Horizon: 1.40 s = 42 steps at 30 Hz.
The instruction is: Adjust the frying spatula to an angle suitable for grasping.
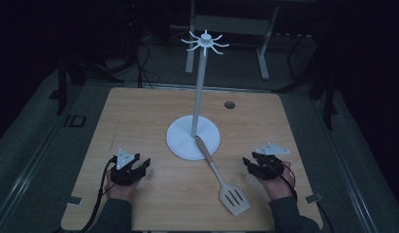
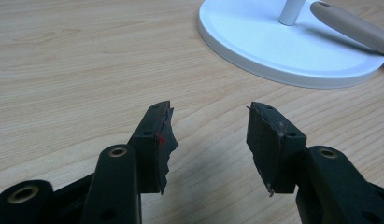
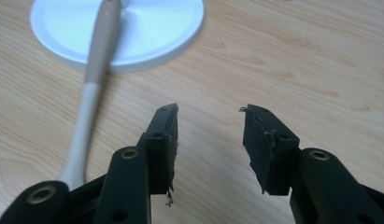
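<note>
Two tools — left tool (image 2: 209, 140), right tool (image 3: 209, 140) — both gape wide, empty, flanking spatula (image 1: 226, 182).

Your stand (image 1: 193, 137) stood at the table's (image 1: 139, 111) centre. The spatula (image 1: 225, 184) lay toward the near edge, handle end resting on the stand's base. You held the left gripper (image 1: 139, 165) near the near-left corner, the right gripper (image 1: 250, 162) near the near-right.

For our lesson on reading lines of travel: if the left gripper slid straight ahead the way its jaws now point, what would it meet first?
Bare table first; the left gripper, jaws open, points at wood. Farther on, probably the stand's white base, though depth is unclear.
</note>
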{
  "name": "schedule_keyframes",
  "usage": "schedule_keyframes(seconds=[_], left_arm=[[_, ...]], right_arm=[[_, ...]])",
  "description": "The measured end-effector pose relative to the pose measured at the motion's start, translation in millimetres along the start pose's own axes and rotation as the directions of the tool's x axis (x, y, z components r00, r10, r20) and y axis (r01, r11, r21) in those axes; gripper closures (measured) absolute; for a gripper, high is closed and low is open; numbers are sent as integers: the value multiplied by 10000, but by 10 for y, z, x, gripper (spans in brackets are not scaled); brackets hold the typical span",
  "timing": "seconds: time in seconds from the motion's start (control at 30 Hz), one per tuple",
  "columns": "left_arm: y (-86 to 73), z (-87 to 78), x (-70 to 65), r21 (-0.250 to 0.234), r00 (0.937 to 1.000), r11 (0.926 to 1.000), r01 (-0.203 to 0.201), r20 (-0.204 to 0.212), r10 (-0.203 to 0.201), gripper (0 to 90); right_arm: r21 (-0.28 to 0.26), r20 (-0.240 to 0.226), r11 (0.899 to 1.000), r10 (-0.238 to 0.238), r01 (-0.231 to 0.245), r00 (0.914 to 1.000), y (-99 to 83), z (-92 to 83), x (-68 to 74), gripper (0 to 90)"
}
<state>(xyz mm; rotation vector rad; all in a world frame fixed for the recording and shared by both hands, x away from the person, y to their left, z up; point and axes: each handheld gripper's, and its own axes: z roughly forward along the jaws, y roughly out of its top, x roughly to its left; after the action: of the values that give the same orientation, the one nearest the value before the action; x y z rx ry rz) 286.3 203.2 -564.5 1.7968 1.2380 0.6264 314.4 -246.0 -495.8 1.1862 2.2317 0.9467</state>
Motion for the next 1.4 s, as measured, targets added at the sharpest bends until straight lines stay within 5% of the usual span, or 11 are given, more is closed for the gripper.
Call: schedule_keyframes(seconds=[0.8,1.1,1.4], left_arm=[[-1,-2,-6,-71,9999,10000,-47,-90,46,490],[-2,-3,-9,-85,9999,9999,-74,-114,73,488],[-2,-4,-10,-98,9999,9999,-86,-121,84,486]], right_arm=[[1746,-1538,9774,-925,1192,9838,361,429,455,602],[2134,-1804,9655,-1112,1493,9773,422,658,690,664],[2577,-1879,9556,-957,1431,9775,465,859,762,698]])
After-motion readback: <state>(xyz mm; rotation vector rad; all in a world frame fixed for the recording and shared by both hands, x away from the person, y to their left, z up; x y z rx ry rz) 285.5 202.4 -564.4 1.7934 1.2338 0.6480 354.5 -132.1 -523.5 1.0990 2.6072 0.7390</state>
